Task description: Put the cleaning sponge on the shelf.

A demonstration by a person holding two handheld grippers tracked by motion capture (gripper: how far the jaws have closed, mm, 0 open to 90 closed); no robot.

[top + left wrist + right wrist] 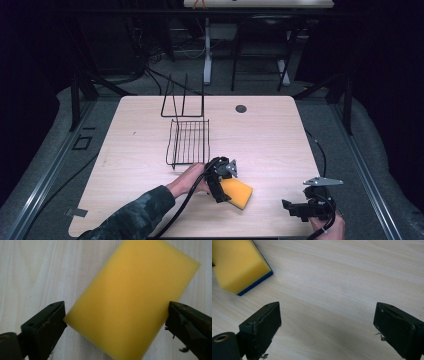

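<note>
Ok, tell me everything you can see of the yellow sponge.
The sponge is a rectangular block of yellow foam with a smooth, matte top. The right gripper view shows a thin blue layer along its underside. It lies flat on the light wood table, near the front edge and skewed to it, in front of the black wire rack. The left gripper is open, with its jaws on either side of the sponge, close to its edges or just touching them.

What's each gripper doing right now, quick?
Left gripper: open, jaws either side of the yellow sponge.
Right gripper: open, holding nothing.
</note>
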